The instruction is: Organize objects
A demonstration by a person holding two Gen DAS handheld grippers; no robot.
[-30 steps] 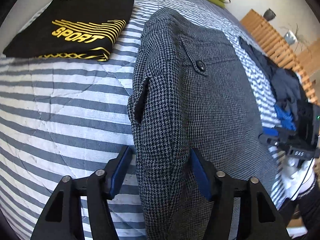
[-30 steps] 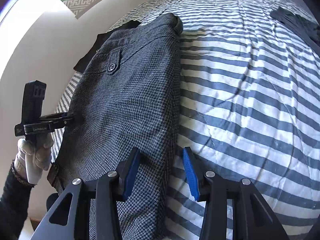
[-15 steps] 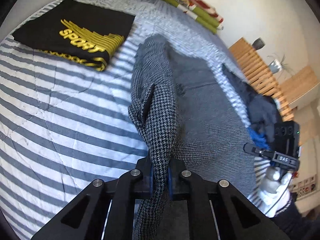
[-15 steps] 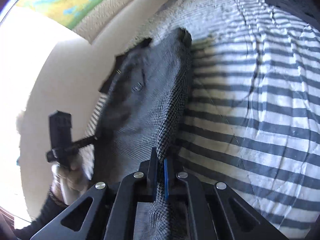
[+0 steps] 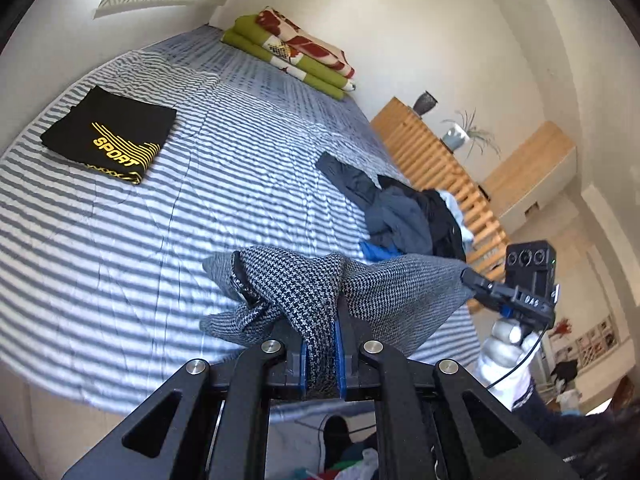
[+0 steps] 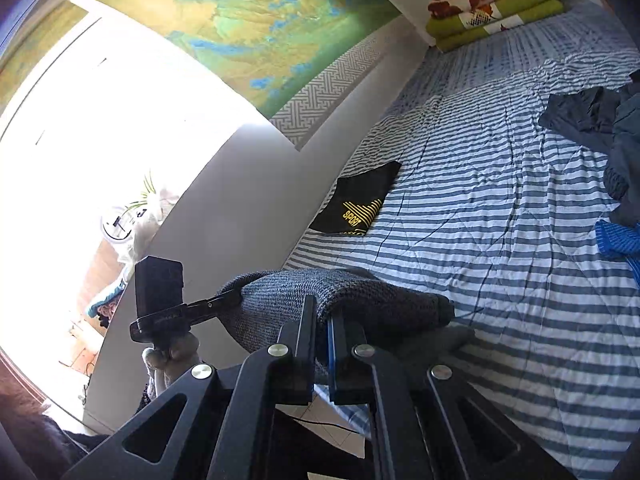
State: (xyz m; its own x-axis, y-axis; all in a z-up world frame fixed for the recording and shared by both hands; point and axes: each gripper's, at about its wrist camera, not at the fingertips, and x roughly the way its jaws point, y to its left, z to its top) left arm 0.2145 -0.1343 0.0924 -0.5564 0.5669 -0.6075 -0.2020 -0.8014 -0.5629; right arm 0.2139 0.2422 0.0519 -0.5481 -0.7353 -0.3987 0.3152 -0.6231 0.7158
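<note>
A grey houndstooth garment (image 5: 312, 296) hangs in the air above the striped bed (image 5: 120, 240), stretched between both grippers. My left gripper (image 5: 320, 360) is shut on one bunched edge of it, the blue pads squeezing the cloth. In the right wrist view my right gripper (image 6: 322, 336) is shut on the other edge of the same garment (image 6: 360, 300). Each view shows the other gripper pinching the cloth's far end: the right one (image 5: 476, 280) in a gloved hand, the left one (image 6: 224, 300) likewise.
A folded black SPORT shirt (image 5: 108, 136) lies at the bed's far left. A heap of dark and blue clothes (image 5: 404, 212) sits by the right edge. Folded green and red blankets (image 5: 288, 52) lie at the head. A slatted wooden unit (image 5: 440, 160) stands beyond.
Both grippers closed on the garment's edges, then rose and tilted up. The garment left the bed and now hangs between them, and the views swung toward the room's far end.
</note>
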